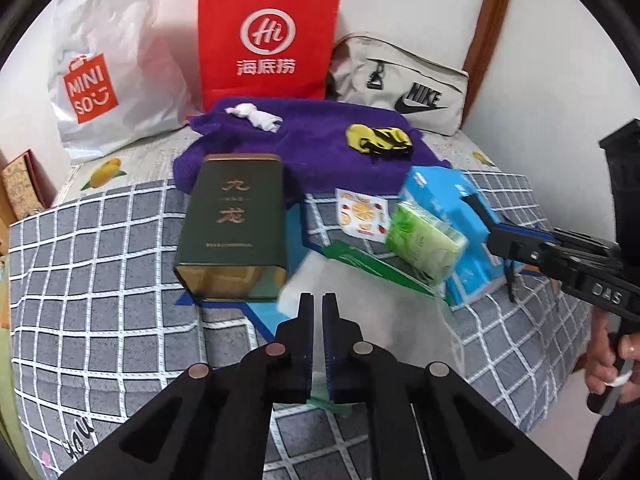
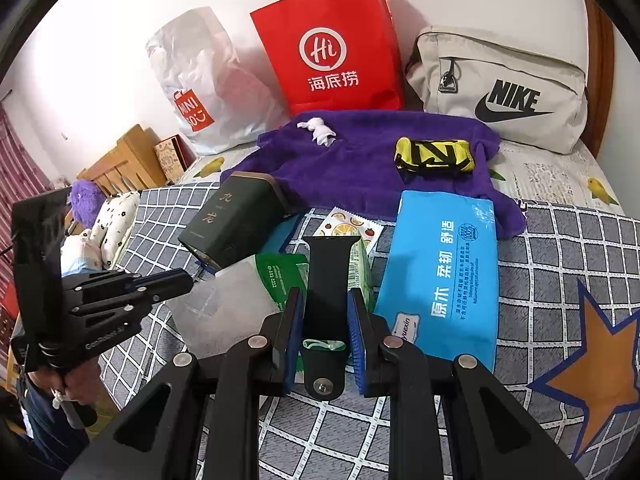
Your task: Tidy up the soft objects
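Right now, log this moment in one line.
left gripper: jaws shut at clear bag, hold unclear | right gripper: jaws shut on black strap

Both black gripper (image 1: 317, 300) frames carry blue finger pads, round silver pivots and white lettering.

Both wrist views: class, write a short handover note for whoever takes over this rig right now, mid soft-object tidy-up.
Left gripper: shut, tips at the clear bag; whether it pinches the film is unclear.
Right gripper: shut on a black watch strap, held over the green tissue pack.
Where: the white cloth wad and the yellow-black pouch lie on the purple towel. The blue tissue pack lies in front of the towel, and the dark green tin at its front left.
Done: nothing visibly packed away.
Left: probably set the strap down, then sort the loose soft things.
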